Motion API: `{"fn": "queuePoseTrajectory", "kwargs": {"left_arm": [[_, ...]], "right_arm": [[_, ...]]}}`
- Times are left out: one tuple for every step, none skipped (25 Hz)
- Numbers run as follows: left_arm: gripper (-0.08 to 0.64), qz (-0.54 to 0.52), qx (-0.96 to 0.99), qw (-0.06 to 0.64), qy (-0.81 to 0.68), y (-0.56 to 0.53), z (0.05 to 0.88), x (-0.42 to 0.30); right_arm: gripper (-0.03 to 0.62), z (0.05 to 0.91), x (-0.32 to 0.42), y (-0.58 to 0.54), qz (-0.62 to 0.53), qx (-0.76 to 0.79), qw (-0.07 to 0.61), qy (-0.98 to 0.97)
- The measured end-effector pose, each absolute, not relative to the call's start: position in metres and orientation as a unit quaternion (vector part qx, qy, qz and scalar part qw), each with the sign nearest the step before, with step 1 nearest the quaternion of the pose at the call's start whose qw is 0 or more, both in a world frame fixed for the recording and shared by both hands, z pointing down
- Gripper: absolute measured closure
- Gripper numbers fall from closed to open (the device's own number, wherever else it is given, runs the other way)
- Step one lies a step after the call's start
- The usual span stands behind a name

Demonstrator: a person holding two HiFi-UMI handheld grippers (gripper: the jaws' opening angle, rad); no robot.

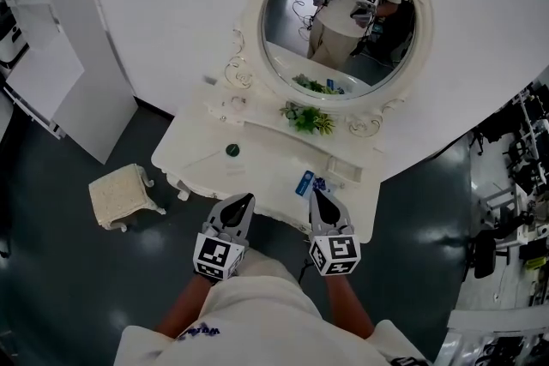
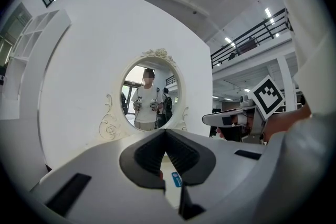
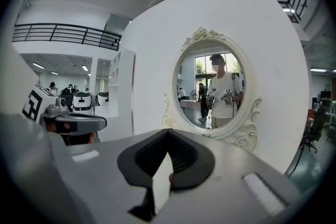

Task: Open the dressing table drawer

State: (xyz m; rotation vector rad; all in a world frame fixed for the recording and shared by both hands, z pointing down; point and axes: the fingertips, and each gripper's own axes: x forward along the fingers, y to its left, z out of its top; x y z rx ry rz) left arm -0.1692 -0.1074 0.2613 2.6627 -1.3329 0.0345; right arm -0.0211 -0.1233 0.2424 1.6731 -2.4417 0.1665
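from the head view, the white dressing table (image 1: pixel 266 169) stands against a curved white wall, with the left gripper (image 1: pixel 244 201) and right gripper (image 1: pixel 317 195) side by side at its front edge, both pointing at it. only this view shows the table top from above: a small dark round lid (image 1: pixel 232 150), a blue packet (image 1: pixel 304 183), a green plant (image 1: pixel 309 117) under the oval mirror (image 1: pixel 343 21), and a cream stool (image 1: pixel 124 195) on the dark floor to the left. the drawer sits in the table's front, under the top, so it is hidden here, and neither gripper view shows it either.

the gripper views give what the head view cannot: each gripper's dark pads are pressed together at the tips with nothing pinched. the left gripper view catches the blue packet low in the slit behind its closed tips, with the other gripper off to its right. both gripper views look level at the mirror, where a person holding two grippers is reflected.
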Motion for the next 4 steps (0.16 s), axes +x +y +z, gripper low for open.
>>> {"fn": "queuePoseTrajectory", "kwargs": {"left_arm": [[0.552, 0.011, 0.890, 0.083, -0.448, -0.1068, 0.2610, -0.1706], [0.552, 0.011, 0.889, 0.084, -0.450, -0.1061, 0.2612, -0.1715], [0.552, 0.012, 0.888, 0.085, -0.452, -0.1054, 0.2620, -0.1721], [0.552, 0.013, 0.887, 0.087, -0.453, -0.1046, 0.2629, -0.1726]], "right_arm": [[0.581, 0.2417, -0.0230, -0.1229, 0.055, 0.560, 0.088, -0.822], [0.581, 0.2412, -0.0248, -0.1223, 0.054, 0.559, 0.087, -0.823], [0.581, 0.2410, -0.0267, -0.1217, 0.055, 0.557, 0.086, -0.824], [0.581, 0.2409, -0.0285, -0.1210, 0.055, 0.555, 0.085, -0.825]]}}
